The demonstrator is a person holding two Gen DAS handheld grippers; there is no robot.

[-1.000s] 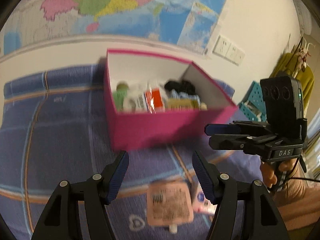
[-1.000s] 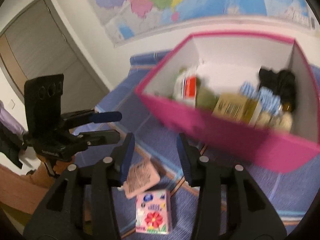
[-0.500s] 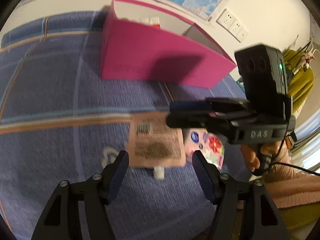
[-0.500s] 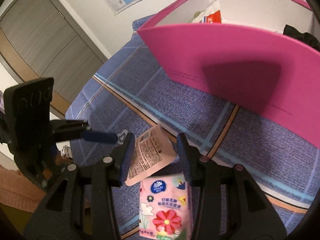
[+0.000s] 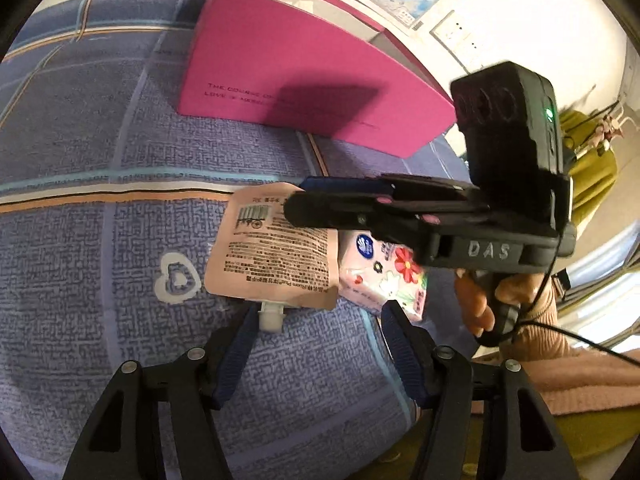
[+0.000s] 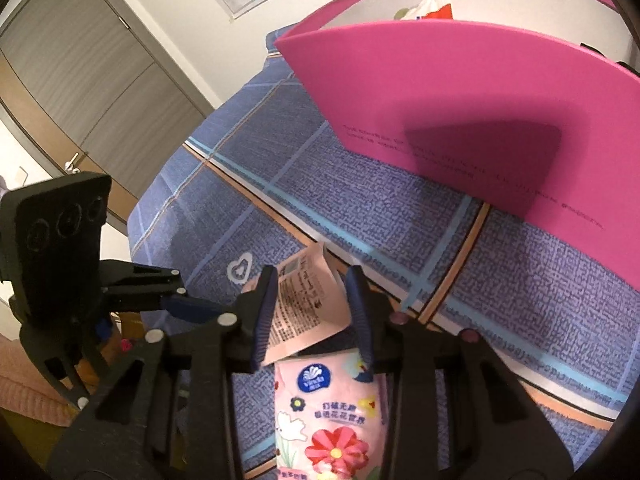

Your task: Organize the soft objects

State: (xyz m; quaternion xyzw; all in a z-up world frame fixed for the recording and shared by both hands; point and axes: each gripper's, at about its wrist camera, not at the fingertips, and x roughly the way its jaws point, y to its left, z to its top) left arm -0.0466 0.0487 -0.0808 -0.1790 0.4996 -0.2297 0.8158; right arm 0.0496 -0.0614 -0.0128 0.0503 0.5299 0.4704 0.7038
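Centrally on blue plaid bed (image 5: 100,208): pink box (image 5: 304,76) farthest back, peach spout pouch (image 5: 272,256) nearer, floral tissue pack (image 6: 332,412) touching it. Left gripper (image 5: 316,340) fingers apart beside pouch spout; right gripper (image 6: 312,312) fingers apart over pouch.

Warm indoor light falls from above and behind the cameras, bright on the pink box (image 5: 304,80) and the quilted bedspread (image 5: 100,200). A dark, soft-edged rectangular shadow lies on the box's near wall in both views. The white wall (image 5: 540,20) at far right of the left wrist view is nearly blown out. Fisheye distortion bends the box edges and bedspread stripes into curves, and black vignetting rounds the corners. Print on the pouch (image 5: 276,248) reads fairly sharp; the right hand-held gripper (image 5: 296,200) shows slight motion blur along its edges.
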